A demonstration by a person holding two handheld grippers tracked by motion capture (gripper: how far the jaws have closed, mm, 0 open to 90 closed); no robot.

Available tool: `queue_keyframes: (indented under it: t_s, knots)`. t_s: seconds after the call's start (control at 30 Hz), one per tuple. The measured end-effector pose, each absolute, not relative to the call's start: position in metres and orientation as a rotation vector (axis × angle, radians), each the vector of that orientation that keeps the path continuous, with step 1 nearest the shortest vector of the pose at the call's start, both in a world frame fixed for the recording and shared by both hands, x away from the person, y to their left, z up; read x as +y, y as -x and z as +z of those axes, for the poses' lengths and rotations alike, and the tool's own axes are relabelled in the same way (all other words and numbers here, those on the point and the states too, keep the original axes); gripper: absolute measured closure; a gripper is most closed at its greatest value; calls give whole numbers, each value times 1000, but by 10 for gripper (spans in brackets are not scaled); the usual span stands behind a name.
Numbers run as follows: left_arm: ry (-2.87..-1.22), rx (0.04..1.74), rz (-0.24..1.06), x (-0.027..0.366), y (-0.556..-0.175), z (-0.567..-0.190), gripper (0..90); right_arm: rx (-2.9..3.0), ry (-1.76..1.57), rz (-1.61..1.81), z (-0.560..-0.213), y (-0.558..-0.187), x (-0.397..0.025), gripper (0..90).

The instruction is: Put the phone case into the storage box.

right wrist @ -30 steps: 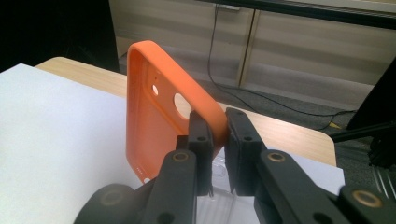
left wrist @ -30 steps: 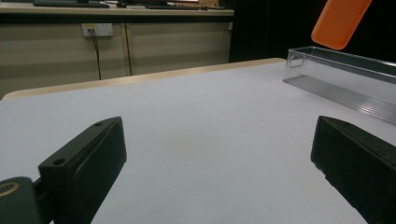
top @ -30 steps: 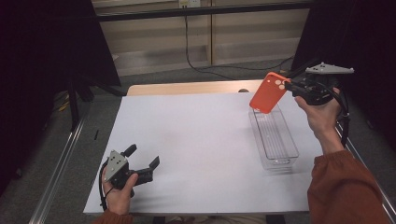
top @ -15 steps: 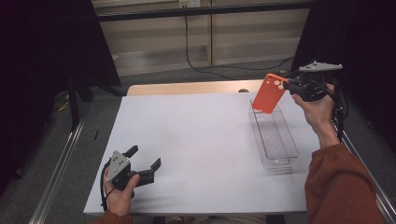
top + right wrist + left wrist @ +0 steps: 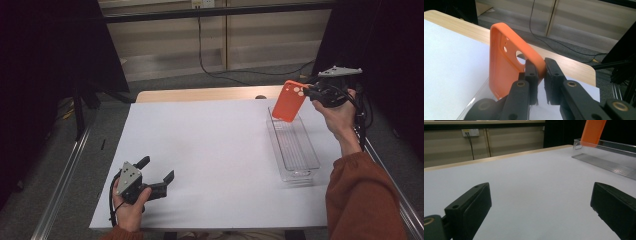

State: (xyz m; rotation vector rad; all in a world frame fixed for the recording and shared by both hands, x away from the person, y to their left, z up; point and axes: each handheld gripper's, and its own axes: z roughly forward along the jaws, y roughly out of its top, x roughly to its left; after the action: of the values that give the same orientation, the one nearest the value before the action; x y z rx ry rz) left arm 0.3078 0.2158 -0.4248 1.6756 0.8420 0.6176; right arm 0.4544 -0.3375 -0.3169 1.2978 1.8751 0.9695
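A rectangular wooden table [image 5: 200,93] is covered almost wholly by a white sheet [image 5: 215,150]; a light wood strip is left exposed along the far edge. A long, clear plastic tray [image 5: 295,150] is set lengthwise near the right edge.

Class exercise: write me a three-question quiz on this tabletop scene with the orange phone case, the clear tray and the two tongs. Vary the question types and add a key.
1. True or false: the right tongs are shut on the case.
2. Multiple choice: the left tongs are A) open near the table's front edge, B) shut on the tray, C) holding the case.
3. Fill in: the case hangs above the tray's ____ end, by the high view.

Key: 1 true. 2 A. 3 far.
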Motion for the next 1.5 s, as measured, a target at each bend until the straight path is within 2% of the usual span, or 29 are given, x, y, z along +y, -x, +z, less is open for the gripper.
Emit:
queue_keyframes:
  t_s: [0.67,1.5]
  knots:
    - [-1689,842,611,217,-309,-426,32,1966,-1256,869,-341,-479,-331,811]
    - [-1688,851,624,217,-310,-426,31,2005,-1197,800,-345,-487,-317,807]
